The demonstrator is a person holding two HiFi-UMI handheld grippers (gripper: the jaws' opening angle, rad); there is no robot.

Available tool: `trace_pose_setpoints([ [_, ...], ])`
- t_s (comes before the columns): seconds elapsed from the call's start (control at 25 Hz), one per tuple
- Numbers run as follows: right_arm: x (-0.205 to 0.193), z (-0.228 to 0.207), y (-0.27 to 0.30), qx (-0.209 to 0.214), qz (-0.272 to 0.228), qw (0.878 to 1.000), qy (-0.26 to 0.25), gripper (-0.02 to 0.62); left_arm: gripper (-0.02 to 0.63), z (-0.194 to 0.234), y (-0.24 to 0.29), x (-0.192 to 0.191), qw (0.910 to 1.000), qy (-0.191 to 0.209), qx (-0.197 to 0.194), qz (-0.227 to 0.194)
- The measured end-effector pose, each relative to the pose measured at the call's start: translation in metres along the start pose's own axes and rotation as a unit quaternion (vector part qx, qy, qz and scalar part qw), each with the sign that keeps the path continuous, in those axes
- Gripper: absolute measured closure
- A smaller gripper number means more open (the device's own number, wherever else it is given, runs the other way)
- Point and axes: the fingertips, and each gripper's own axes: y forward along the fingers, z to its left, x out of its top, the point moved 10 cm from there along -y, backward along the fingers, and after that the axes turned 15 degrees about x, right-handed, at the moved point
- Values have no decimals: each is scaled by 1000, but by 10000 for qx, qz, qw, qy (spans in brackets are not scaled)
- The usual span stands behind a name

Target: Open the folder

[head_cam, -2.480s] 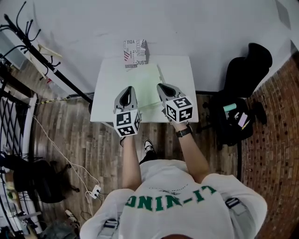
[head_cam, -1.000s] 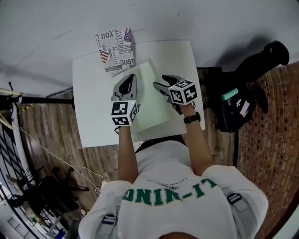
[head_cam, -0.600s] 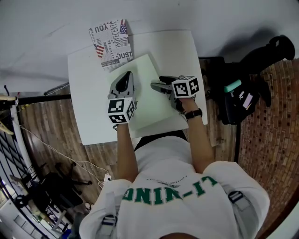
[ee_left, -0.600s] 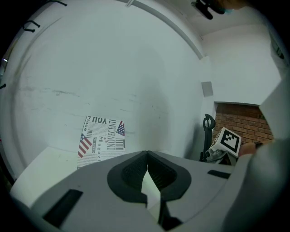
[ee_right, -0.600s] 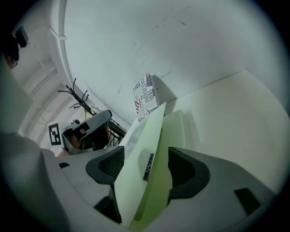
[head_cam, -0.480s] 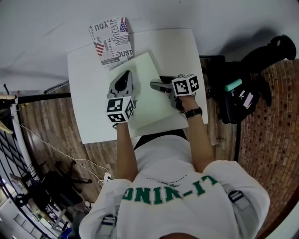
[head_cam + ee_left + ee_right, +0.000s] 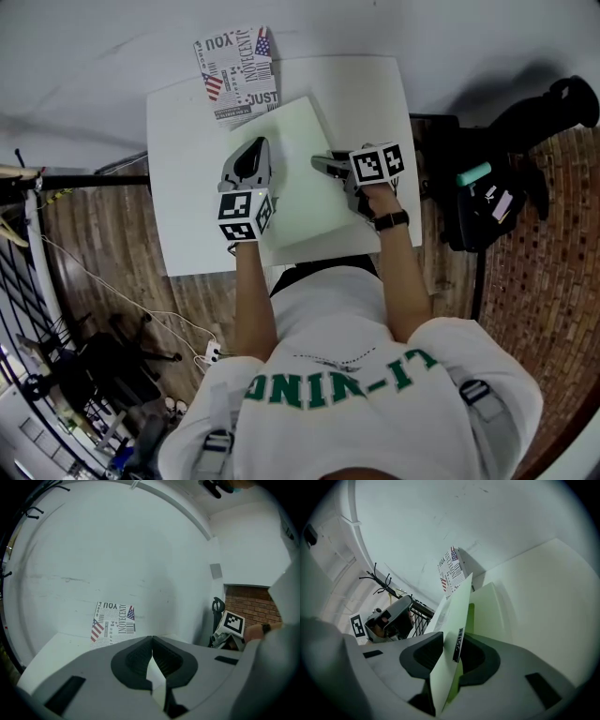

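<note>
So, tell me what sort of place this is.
Probably a plain workroom or office corner: a small white table with a green folder against a bare wall, a coat rack, black bags and a wood floor.

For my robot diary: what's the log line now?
left tool: shut, over folder | right tool: jaws just closing, pinching folder's cover edge | folder: on table

Pale green folder (image 7: pixel 295 155), white table (image 7: pixel 186 202)

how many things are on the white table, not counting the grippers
2: a pale green folder in the middle of the table, and a printed packet with flag graphics at its far edge by the wall. Anything small under the folder would be hidden.
</note>
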Motion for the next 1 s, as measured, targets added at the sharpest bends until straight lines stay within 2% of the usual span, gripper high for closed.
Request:
trace_pose_setpoints([
  [0.24,2,19,4,-113,7,9996,-263,489,592,9,-22,8,9993,-211,15,-310],
  [0.52,5,50,6,-96,-41,9983,-579,516,592,21,-49,14,9981,-263,220,-522],
  [1.0,9,114,34,-80,158,9918,-1263,520,592,60,-109,32,9923,-306,685,-988],
])
